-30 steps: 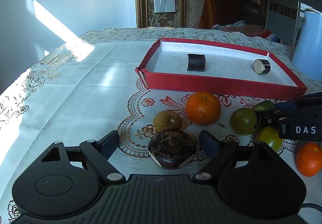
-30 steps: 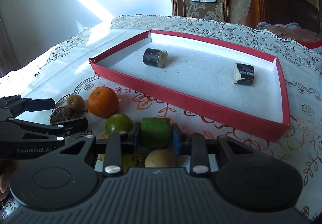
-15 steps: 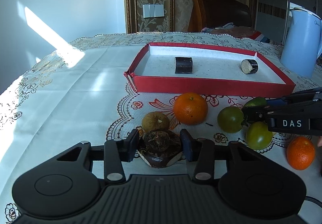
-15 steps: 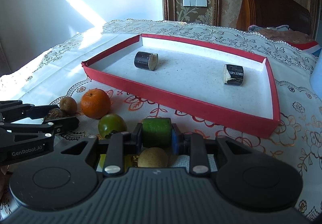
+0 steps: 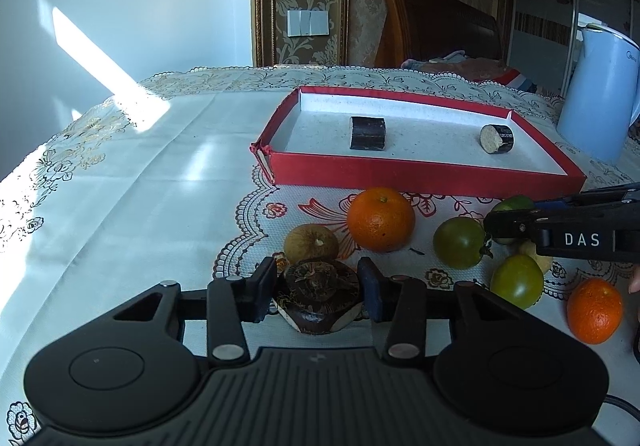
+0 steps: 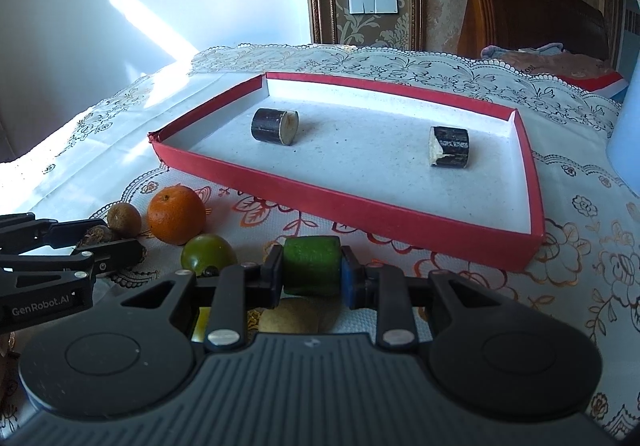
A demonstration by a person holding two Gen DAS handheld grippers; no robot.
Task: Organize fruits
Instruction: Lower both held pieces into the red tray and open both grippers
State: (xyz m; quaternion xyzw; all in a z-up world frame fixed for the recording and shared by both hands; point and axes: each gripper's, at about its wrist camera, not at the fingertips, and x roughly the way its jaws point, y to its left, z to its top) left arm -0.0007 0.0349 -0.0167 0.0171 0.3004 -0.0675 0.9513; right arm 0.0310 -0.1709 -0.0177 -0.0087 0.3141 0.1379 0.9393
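Observation:
My left gripper (image 5: pixel 318 288) is shut on a dark brown dried fruit (image 5: pixel 318 296) near the table's front, its pads pressed on both sides. My right gripper (image 6: pixel 312 272) is shut on a green cylindrical fruit piece (image 6: pixel 312 266), held just in front of the red tray (image 6: pixel 352 207). Inside the tray lie two dark cylinder pieces (image 6: pixel 274 125) (image 6: pixel 450 146). In the left wrist view, loose on the cloth are an orange (image 5: pixel 380 218), a brown round fruit (image 5: pixel 311 242), two green fruits (image 5: pixel 460 242) (image 5: pixel 517 281) and a second orange (image 5: pixel 594 310).
A pale blue kettle (image 5: pixel 598 93) stands right of the tray. A yellowish fruit (image 6: pixel 292 320) lies under my right gripper. The white lace cloth (image 5: pixel 140 173) stretches bare to the left. A wooden chair (image 5: pixel 432 29) stands behind the table.
My left gripper's jaws closed from wide apart onto the dark dried fruit. My right gripper kept its hold on the green piece; both hands stayed about in place.

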